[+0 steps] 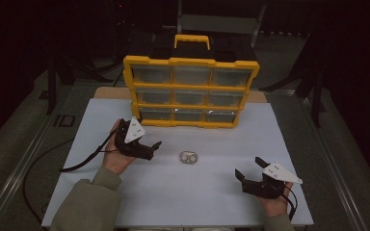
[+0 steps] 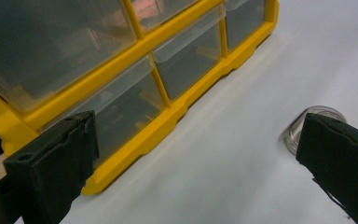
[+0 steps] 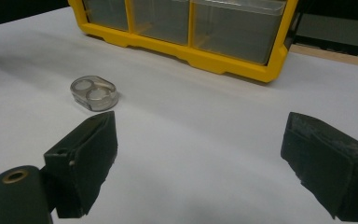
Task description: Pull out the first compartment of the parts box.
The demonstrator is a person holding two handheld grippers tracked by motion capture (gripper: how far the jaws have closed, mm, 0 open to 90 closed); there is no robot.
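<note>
dark room, only the white table top (image 1: 183, 192) lit; a strip of bare wood shows at its far edge and dark floor lies on both sides. nearest the person, the right gripper (image 1: 250, 174) is held low over the near right part of the table, its grey three-cornered plate on top, jaws spread wide with nothing between them; in the right gripper view the two black jaws stand far apart over bare white surface (image 3: 191, 154). the right hand (image 1: 275, 202) grips it from below, cable trailing toward the table edge. farther in on the left, the left gripper (image 1: 153, 148) is held in the left hand (image 1: 116, 156), olive sleeve (image 1: 89, 204) coming up from the bottom; it is tilted, pointing right and slightly down, jaws likewise released and empty. its black cable runs off the left edge of the table. between the two grippers, near the middle of the table, lies a small clear plastic piece (image 1: 189, 157) with two round wells, flat on the surface, touched by neither gripper. in the right gripper view the clear plastic piece (image 3: 94, 93) sits beyond the left-hand jaw; in the left gripper view part of it (image 2: 314, 116) peeks out behind the right-hand jaw. at the far end stands a yellow drawer cabinet (image 1: 191, 91), three rows of three clear drawers, all pushed in, yellow handle on top. drawer contents too blurred to tell.
</note>
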